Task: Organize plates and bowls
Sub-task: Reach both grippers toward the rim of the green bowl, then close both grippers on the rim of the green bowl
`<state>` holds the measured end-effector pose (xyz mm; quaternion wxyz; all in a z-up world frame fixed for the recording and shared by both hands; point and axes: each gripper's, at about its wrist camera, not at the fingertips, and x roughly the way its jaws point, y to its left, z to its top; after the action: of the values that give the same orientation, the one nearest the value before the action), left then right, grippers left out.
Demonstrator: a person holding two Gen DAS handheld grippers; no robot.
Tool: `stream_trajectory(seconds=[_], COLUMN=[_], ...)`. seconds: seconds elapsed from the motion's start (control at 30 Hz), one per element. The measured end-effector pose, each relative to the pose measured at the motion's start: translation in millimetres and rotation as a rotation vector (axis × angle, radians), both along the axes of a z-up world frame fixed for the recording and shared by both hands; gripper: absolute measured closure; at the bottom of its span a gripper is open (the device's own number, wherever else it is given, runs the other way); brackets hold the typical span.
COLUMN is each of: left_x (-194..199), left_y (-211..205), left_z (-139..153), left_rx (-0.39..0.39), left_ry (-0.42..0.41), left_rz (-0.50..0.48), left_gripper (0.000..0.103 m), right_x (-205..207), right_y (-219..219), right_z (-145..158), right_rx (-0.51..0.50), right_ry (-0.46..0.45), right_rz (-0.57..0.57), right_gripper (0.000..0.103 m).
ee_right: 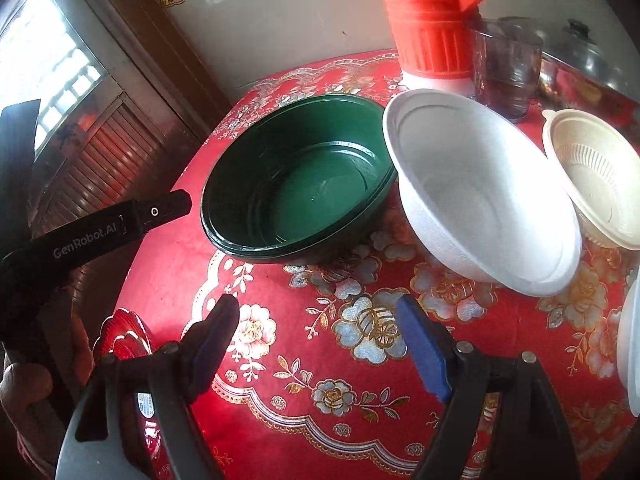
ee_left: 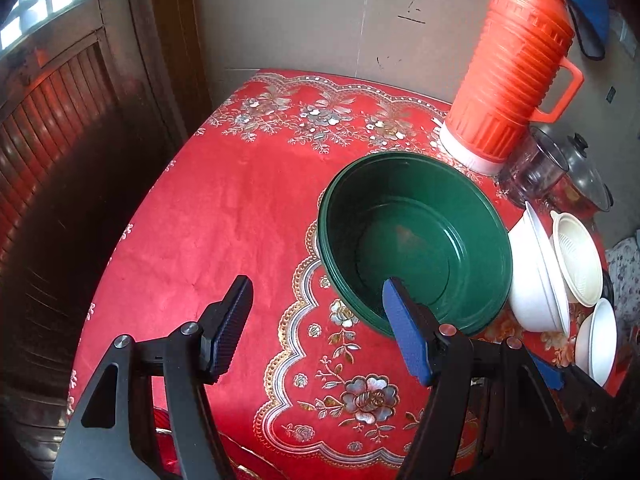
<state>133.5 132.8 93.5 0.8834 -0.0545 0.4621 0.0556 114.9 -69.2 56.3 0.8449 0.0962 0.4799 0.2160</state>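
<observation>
Little looks sorted so far — the bowls sit separately on the red tablecloth (ee_right: 320, 360) rather than nested. The green bowl (ee_right: 298, 184) stands near the middle; by its doubled rim it may already be more than one, though I cannot tell. Just right of it lies the large white bowl (ee_right: 480, 200), tilted, with the cream ribbed bowl (ee_right: 600, 184) further right and another white bowl (ee_left: 598, 340) at the near right edge. The left gripper (ee_left: 316, 328) hovers with jaws wide, its right finger over the green bowl's near rim; the right gripper (ee_right: 320, 340) is equally wide and empty above the cloth. Gathering the white bowls into one stack appears still to be done — no plates are clearly visible.
</observation>
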Motion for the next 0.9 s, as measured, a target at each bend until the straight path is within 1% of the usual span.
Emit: stream_trajectory(seconds=[0.4,0.6,0.73,0.9], left_x=[2.5,13.8,26.1,48.0], left_y=[-5.1,0.3,1.6,8.0], left_z=[1.0,-6.3,-10.7,-18.0], left_rx=[0.003,-0.024,-0.021,-0.084], left_ry=[-0.004,0.022,0.034,0.07], left_rz=[-0.015,-0.006,-0.004,0.01], left_gripper=[0.035,0.035,0.035,0.035], right_x=[-2.5,1.4,7.1,22.6], right_y=[-3.1,-3.7,-3.2,-1.3], right_z=[1.1,-0.7,-1.0,-4.1], right_rx=[0.001,0.008,0.018,0.048], right_ry=[-0.004,0.0,0.001,0.019], right_rz=[-0.013,-0.022,-0.029,-0.053], right_gripper=[0.022,0.022,0.022,0.022])
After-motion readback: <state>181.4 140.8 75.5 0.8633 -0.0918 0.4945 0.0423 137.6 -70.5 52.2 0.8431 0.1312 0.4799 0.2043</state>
